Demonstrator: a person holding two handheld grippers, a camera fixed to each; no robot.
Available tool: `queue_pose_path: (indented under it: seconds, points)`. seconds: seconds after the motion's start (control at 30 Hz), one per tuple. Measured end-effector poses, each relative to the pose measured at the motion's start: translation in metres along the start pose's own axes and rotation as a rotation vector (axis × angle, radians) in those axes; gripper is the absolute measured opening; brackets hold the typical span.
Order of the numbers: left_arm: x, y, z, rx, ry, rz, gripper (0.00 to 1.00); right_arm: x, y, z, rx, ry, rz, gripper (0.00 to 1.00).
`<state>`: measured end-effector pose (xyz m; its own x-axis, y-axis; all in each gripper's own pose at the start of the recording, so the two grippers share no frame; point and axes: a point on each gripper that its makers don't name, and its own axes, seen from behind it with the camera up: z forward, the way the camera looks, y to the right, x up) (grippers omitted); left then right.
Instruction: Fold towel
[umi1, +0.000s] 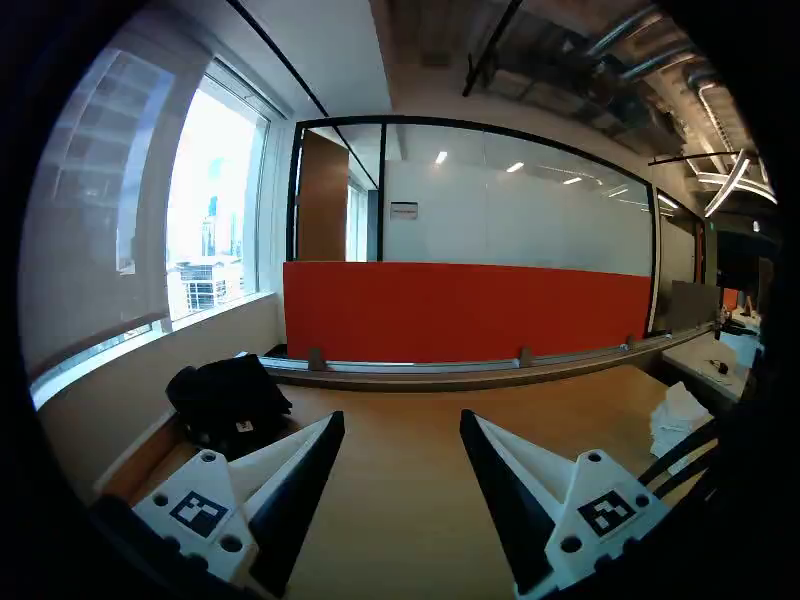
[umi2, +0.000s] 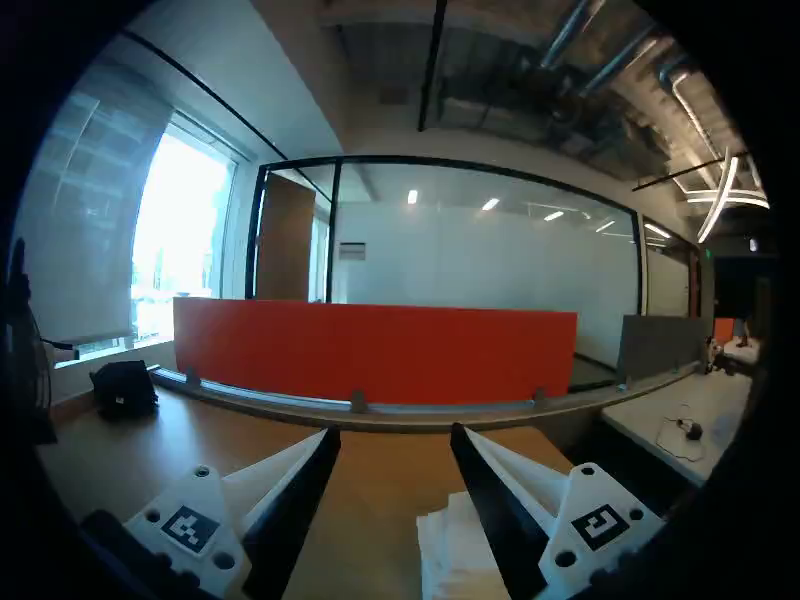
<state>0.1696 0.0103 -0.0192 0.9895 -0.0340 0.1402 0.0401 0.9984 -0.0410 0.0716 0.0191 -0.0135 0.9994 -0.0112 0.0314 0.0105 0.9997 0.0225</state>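
A stack of folded white towels (umi1: 678, 415) lies on the wooden desk (umi1: 420, 480) at the right in the left gripper view. In the right gripper view the same white towels (umi2: 455, 550) sit low, just under the right finger. My left gripper (umi1: 400, 430) is open above bare desk with nothing between its fingers. My right gripper (umi2: 395, 445) is open too, hovering just behind and left of the towel stack without touching it.
A black bag (umi1: 228, 400) rests on the desk at the left near the window (umi1: 205, 240); it is also the black bag (umi2: 122, 388) far left. An orange divider panel (umi1: 465, 310) runs along the desk's back edge. Another desk (umi2: 690, 420) with a cable stands at right.
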Motion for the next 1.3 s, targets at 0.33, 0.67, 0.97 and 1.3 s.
queue_pose_path:
  seconds: [0.33, 0.67, 0.97, 1.3]
  points:
    - [-0.009, -0.015, 0.006, 0.012, -0.003, -0.011, 0.85, -0.004, -0.031, 0.01, 0.01, 0.004, 0.001, 0.85]
    - [-0.038, -0.016, 0.011, 0.012, 0.027, -0.009, 0.85, -0.022, -0.047, 0.012, 0.015, -0.003, -0.017, 0.85]
    - [-0.068, -0.02, 0.024, 0.027, 0.049, 0.105, 0.85, -0.032, -0.068, 0.005, 0.066, -0.016, 0.017, 0.85]
    - [-0.094, -0.021, 0.026, 0.044, 0.112, 0.118, 0.85, -0.032, -0.078, 0.01, 0.074, -0.012, 0.078, 0.85]
